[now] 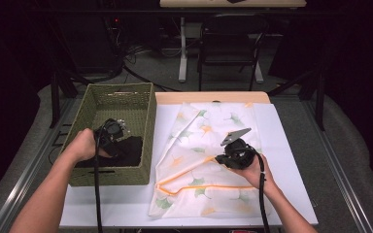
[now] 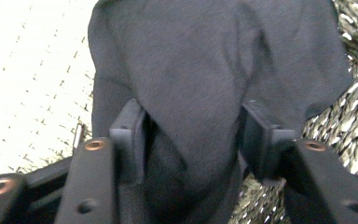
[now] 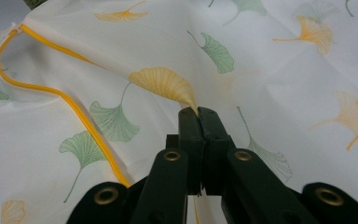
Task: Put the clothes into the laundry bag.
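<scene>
Item 1: white translucent mesh bag with a yellow zip and a ginkgo-leaf print [image 1: 209, 160], lay flat on the white-topped desk [image 1: 126, 204], to the right of the basket. Long axis ran from the desk's near edge to its far edge; the zip traced a bent line across the near half. Right gripper [image 1: 222, 159] stood over the bag's middle, its fingers [image 3: 189, 126] closed together and pinching a small tuck of the mesh.

Item 2: black soft cloth garment [image 1: 128, 148], lay inside the olive-green woven rectangular basket [image 1: 148, 121] at the desk's left. Left gripper [image 1: 108, 130] reached down into the basket; a fold of the cloth sat between its half-spread fingers [image 2: 126, 135], and whether they pressed it could not be told. The garment's shape and long axis could not be made out: bunched, and cut off at the edges of the left gripper view.
</scene>
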